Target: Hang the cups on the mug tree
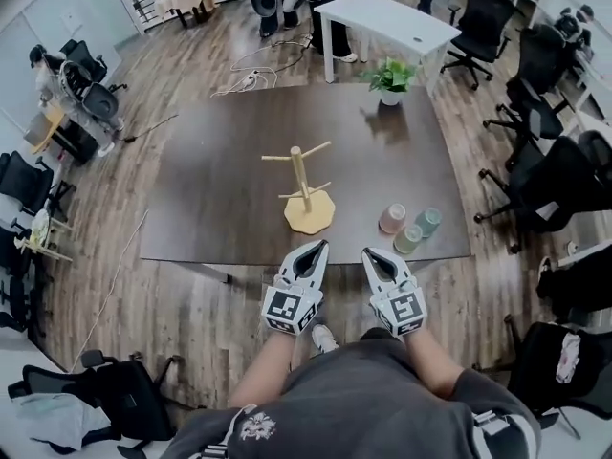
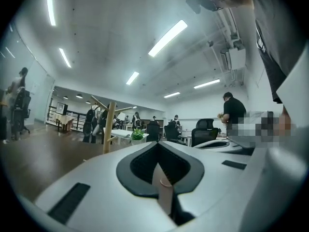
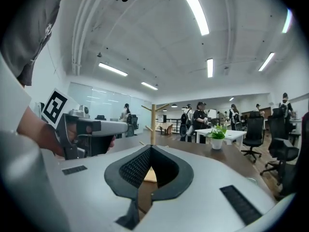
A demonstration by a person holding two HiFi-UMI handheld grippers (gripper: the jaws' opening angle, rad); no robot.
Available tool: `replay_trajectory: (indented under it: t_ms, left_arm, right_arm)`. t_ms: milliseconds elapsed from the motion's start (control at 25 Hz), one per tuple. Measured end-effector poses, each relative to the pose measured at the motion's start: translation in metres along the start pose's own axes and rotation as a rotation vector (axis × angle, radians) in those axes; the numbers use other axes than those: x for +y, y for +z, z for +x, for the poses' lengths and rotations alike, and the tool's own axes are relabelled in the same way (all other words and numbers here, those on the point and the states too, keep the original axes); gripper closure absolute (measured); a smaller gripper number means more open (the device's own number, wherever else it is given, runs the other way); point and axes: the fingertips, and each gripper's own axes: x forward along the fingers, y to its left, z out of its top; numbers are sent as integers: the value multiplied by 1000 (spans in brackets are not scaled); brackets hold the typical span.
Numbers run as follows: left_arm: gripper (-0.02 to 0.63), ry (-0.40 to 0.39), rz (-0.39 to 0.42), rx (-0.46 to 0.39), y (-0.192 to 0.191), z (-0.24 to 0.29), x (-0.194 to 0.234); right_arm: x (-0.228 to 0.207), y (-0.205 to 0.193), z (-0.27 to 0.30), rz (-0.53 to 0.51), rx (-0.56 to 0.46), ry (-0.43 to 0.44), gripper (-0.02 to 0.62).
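Left gripper (image 1: 320,245), right gripper (image 1: 369,253), fingers (image 1: 304,261) closed empty, dark table (image 1: 220,180), mug tree (image 1: 304,185), cups (image 1: 392,218), wooden floor (image 1: 172,295)

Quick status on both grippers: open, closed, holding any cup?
Left gripper: closed, holding nothing.
Right gripper: closed, holding nothing.

No legible txt or nos.

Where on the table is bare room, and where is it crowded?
Bare: the left half of the table, left of the mug tree, and the far stretch between tree and plant. Crowded: the front right corner, where three cups cluster.
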Motion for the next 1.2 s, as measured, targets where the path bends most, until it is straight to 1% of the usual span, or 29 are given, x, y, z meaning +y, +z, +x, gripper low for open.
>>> replay_trajectory:
  t_ms: [80, 200, 320, 600, 840, 960, 1080, 1120, 1160, 1200]
  left_arm:
    - [599, -36, 9, -7, 0, 6, 3]
    - [599, -74, 9, 10, -7, 14, 1]
    - [600, -96, -5, 22, -12, 23, -4]
    - [598, -144, -23, 75, -39, 60, -7]
    - [599, -195, 6, 104, -55, 83, -20]
    - [600, -218, -4, 122, -65, 94, -29]
    - [599, -238, -13, 137, -72, 105, -37]
    - [600, -246, -14, 140, -76, 107, -39]
    - [599, -250, -13, 144, -79, 110, -40]
    - [599, -252, -12, 147, -81, 112, -41]
  right_arm:
    - [-9, -2, -2, -15, 9, -59, 574]
    - [-22, -10, -10, -9, 40, -143, 574]
    - [-35, -20, -19, 12, 58, -195, 574]
    - [-75, -50, -21, 54, 103, -276, 574]
    - [-101, -78, -23, 107, 144, -335, 572]
    - [-115, -85, -26, 107, 160, -370, 572]
    - [-126, -96, -29, 96, 207, -386, 571]
    - [-128, -102, -29, 99, 225, -388, 563]
    - [-130, -107, -29, 106, 239, -390, 526]
    - [-132, -111, -30, 114, 250, -393, 461]
